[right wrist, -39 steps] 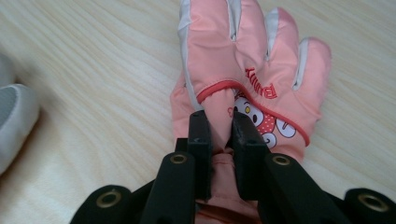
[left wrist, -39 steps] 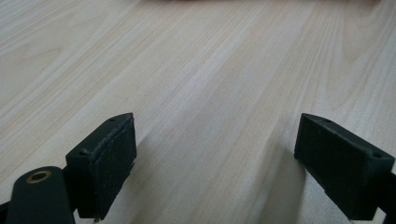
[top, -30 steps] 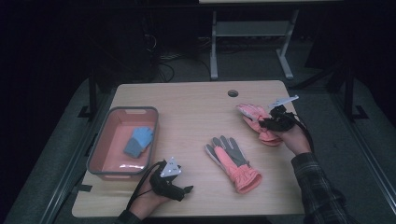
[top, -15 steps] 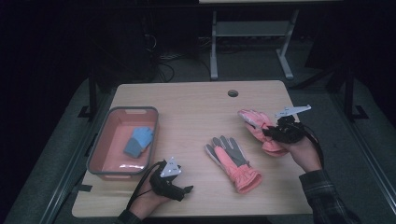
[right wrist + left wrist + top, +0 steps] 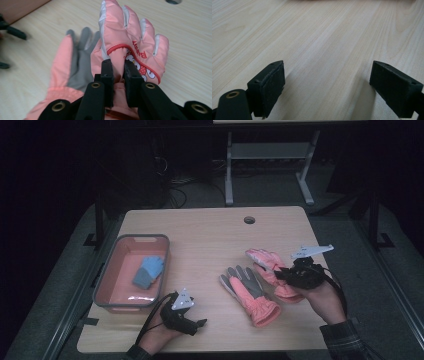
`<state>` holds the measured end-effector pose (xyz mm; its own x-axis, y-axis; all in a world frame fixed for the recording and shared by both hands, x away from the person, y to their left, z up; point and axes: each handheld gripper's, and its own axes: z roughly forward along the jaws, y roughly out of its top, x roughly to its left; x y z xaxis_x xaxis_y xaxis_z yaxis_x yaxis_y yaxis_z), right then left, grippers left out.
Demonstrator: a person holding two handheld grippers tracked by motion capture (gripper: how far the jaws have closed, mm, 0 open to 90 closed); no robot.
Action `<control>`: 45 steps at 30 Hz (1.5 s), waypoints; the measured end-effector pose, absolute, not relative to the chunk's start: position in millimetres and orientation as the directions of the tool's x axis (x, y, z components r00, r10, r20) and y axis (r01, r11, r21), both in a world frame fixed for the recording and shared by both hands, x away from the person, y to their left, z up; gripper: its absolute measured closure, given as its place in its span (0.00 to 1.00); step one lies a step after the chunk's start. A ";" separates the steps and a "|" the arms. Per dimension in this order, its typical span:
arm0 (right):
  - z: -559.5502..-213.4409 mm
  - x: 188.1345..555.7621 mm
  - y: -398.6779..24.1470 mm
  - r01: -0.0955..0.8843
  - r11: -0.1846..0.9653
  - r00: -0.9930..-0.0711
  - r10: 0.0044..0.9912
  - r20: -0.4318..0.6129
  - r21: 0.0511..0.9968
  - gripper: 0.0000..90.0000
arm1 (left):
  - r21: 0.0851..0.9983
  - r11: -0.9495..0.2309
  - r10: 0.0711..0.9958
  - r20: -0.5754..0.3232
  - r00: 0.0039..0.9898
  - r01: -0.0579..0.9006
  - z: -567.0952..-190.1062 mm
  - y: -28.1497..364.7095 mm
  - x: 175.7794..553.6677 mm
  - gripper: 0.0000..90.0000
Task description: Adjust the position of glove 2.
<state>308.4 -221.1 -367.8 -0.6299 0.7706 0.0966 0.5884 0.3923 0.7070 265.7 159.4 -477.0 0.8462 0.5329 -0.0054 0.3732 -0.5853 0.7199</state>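
1. The right gripper (image 5: 280, 276), at centre right of the high view, pinches a pink glove (image 5: 270, 270). In the right gripper view its jaws press a fold of that glove (image 5: 132, 47) between them, near the wrist end, with the glove's fingers pointing to the top of the frame.

2. A second glove (image 5: 247, 292), grey palm up, lies flat on the table (image 5: 210, 227) at the middle of the high view, just left of the held one. In the right gripper view the two gloves overlap or touch at their inner edges; I cannot tell which.

3. The left gripper (image 5: 197, 324) rests at lower left of the high view, near the table's front edge. In the left gripper view its jaws stand spread wide over bare wood, holding nothing.

4. A pink bin (image 5: 102, 287) sits at the left of the high view. Inside it lies one blue-grey item (image 5: 148, 272), perhaps another glove or cloth; it is too small to be sure.

5. Judging from this, the work looks like moving gloves into the bin. Neither pink glove is in yet: one is gripped but not carried across, the other untouched. Most of the job seems left.
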 end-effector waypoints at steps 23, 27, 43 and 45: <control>-380.9 297.6 -161.9 0.558 0.470 -0.707 0.701 0.095 0.684 0.89 | 0.720 -0.584 0.534 -0.005 0.845 0.374 -477.1 159.3 265.7 0.14; -388.9 300.2 -156.9 0.575 0.481 -0.710 0.695 0.112 0.662 0.89 | 0.719 -0.587 0.532 -0.004 0.847 0.373 -476.9 159.5 265.7 0.14; -384.5 300.3 -159.4 0.530 0.489 -0.743 0.662 0.100 0.693 0.49 | 0.708 -0.594 0.535 -0.005 0.845 0.381 -475.0 158.9 266.8 0.15; -382.4 299.7 -161.5 0.522 0.484 -0.745 0.660 0.099 0.703 0.48 | 0.705 -0.595 0.539 -0.007 0.842 0.386 -474.4 158.3 267.2 0.15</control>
<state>299.7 -161.5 -382.4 -0.7450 0.6597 0.0993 0.5220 0.4837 0.7025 267.2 158.3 -474.4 0.8424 0.5389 -0.0065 0.3860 -0.5949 0.7050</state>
